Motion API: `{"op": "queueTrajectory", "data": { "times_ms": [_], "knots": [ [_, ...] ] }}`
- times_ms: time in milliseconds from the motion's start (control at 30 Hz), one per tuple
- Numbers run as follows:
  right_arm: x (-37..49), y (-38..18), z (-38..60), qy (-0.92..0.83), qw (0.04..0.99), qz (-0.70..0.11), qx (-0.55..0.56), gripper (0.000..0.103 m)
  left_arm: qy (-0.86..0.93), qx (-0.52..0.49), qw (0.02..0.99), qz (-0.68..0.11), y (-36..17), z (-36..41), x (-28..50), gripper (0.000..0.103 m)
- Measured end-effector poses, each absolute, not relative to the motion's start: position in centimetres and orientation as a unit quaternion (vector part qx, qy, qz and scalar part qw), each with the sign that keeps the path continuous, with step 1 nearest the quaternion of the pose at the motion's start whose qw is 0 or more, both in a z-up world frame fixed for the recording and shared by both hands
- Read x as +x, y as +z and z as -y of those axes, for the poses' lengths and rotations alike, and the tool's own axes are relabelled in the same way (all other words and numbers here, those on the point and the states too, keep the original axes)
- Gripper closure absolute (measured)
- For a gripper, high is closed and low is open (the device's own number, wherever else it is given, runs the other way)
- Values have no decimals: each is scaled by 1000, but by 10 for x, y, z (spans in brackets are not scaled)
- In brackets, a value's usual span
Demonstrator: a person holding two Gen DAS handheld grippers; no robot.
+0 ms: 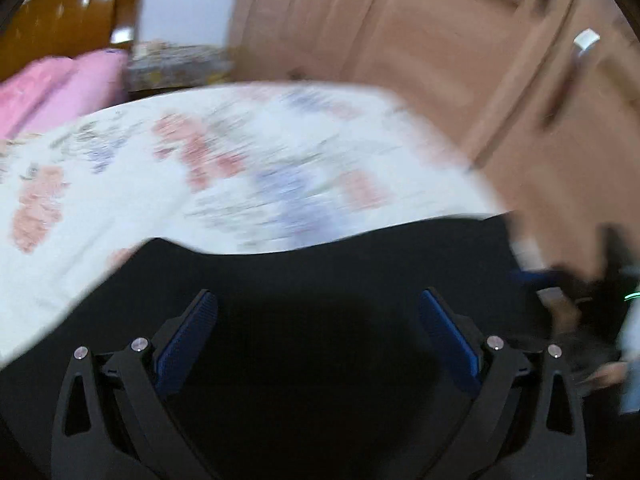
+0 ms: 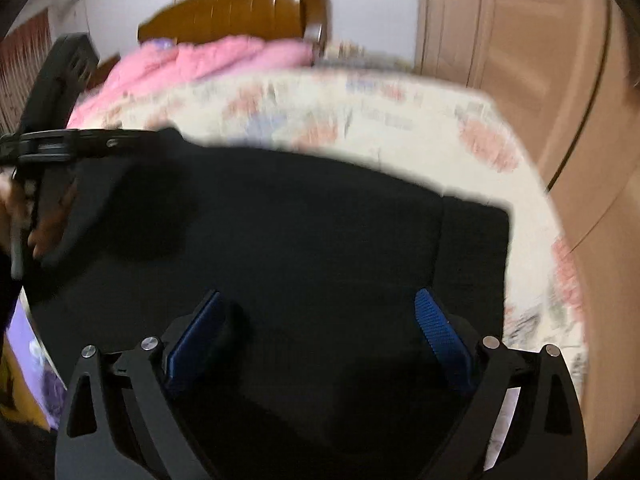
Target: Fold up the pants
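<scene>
Black pants [image 1: 320, 280] lie flat on a floral bedsheet [image 1: 224, 168]. In the left wrist view my left gripper [image 1: 318, 300] is open above the cloth, blue pads wide apart, nothing between them. In the right wrist view the pants [image 2: 300, 232] fill the middle, with a folded edge at the right. My right gripper [image 2: 320, 300] is open over them, empty. The left gripper [image 2: 80, 144] shows at the far left over the pants' left end. Both views are motion-blurred.
A pink quilt [image 2: 208, 60] lies at the head of the bed before a brown wooden headboard [image 2: 240, 8]. Tan wardrobe doors [image 1: 460, 48] stand along the right side of the bed. The sheet's edge [image 2: 560, 272] drops off at the right.
</scene>
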State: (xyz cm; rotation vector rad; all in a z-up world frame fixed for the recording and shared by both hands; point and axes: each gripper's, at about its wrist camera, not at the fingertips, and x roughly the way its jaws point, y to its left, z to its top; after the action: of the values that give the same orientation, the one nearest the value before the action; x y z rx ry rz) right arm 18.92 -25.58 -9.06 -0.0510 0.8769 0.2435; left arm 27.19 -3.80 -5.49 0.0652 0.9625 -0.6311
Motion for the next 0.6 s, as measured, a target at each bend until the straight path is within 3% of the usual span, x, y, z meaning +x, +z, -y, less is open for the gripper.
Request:
{"op": "queueTrajectory", "data": {
  "times_ms": [267,433,600],
  "knots": [
    [179,-84,256,122,892,-433,-46,11,-301,20,861,-408,-68,35,298,3],
    [198,-52,257,130,908,-398,-9,11,-345,-74,847,-397,-64,5,301,3],
    [251,-84,257,129,868,-479,-37,10,-361,-101,839,-395,-64,-1,303,2]
  ]
}}
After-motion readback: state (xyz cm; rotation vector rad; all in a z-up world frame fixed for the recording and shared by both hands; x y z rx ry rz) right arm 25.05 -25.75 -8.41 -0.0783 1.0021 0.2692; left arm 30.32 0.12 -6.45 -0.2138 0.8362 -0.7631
